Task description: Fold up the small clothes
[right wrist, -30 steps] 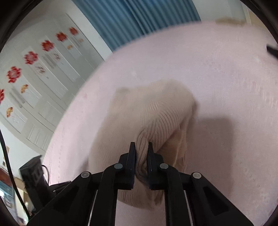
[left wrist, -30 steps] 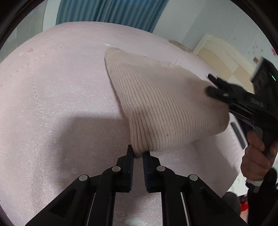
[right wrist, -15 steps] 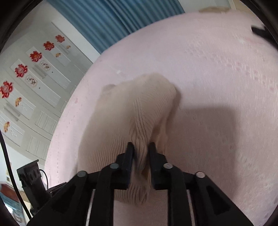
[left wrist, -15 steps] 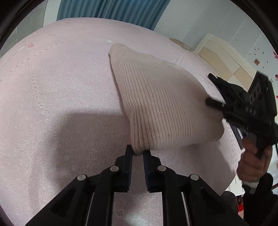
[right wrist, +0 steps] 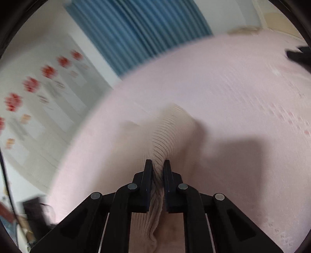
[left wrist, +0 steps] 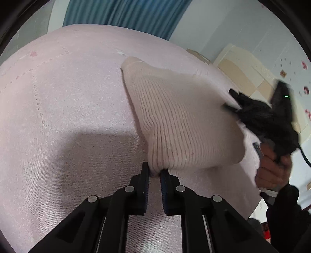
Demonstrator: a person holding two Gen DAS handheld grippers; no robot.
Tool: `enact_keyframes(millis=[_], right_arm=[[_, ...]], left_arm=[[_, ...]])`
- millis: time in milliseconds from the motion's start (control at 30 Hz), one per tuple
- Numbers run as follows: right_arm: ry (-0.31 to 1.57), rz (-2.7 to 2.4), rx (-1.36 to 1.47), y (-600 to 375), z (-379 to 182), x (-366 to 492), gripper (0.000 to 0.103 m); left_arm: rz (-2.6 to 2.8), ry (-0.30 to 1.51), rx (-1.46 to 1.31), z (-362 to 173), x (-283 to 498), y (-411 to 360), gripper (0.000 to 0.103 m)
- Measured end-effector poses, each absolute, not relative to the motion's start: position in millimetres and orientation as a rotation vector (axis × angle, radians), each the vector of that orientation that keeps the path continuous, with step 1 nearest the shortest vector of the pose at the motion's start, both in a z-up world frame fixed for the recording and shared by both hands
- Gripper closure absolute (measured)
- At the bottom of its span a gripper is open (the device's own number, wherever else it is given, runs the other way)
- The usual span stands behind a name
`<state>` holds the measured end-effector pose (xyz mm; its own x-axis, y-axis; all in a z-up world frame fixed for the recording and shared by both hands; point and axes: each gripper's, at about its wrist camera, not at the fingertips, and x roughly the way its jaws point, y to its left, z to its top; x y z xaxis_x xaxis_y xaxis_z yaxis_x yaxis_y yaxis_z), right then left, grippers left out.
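Observation:
A cream ribbed knit garment lies partly lifted over a pale pink bedspread. My left gripper is shut on its near corner. The right gripper shows in the left wrist view at the garment's right edge, black and blurred, held by a hand. In the right wrist view my right gripper is shut on a bunched ridge of the same garment, which hangs down between the fingers. The left gripper shows there as a black tip at the far right.
A blue curtain hangs behind the bed. A cream headboard or cabinet stands at the right. White wardrobe doors with red flower stickers are at the left in the right wrist view. The bed's edge drops off near the hand.
My right gripper has pulled its garment edge up and across, so the cloth now stands in a narrow ridge. The right wrist view is motion blurred. My left gripper has kept its hold.

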<state>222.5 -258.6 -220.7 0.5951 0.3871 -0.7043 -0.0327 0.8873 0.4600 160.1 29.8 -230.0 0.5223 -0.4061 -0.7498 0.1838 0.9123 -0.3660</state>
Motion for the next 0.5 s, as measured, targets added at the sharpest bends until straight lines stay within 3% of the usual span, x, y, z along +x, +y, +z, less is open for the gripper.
enact_keyframes(millis=[100, 200, 267, 400, 500], right_arm=[[0.97, 0.184, 0.411, -256, -246, 226, 0.094], [0.961, 0.178, 0.397, -256, -232, 221, 0.088], [0.96, 0.17, 0.386, -257, -220, 217, 0.077], [0.893, 0.189, 0.366, -257, -194, 195, 0.074], [0.868, 0.212, 0.306, -251, -182, 184, 0.073]], left_arm=[[-0.359, 0.969, -0.23, -228, 159, 26, 0.092], [-0.353, 0.992, -0.229, -230, 157, 28, 0.09], [-0.329, 1.014, -0.22, -231, 155, 30, 0.086], [-0.318, 0.98, -0.283, -222, 142, 46, 0.085], [-0.282, 0.933, -0.331, -211, 138, 60, 0.079]])
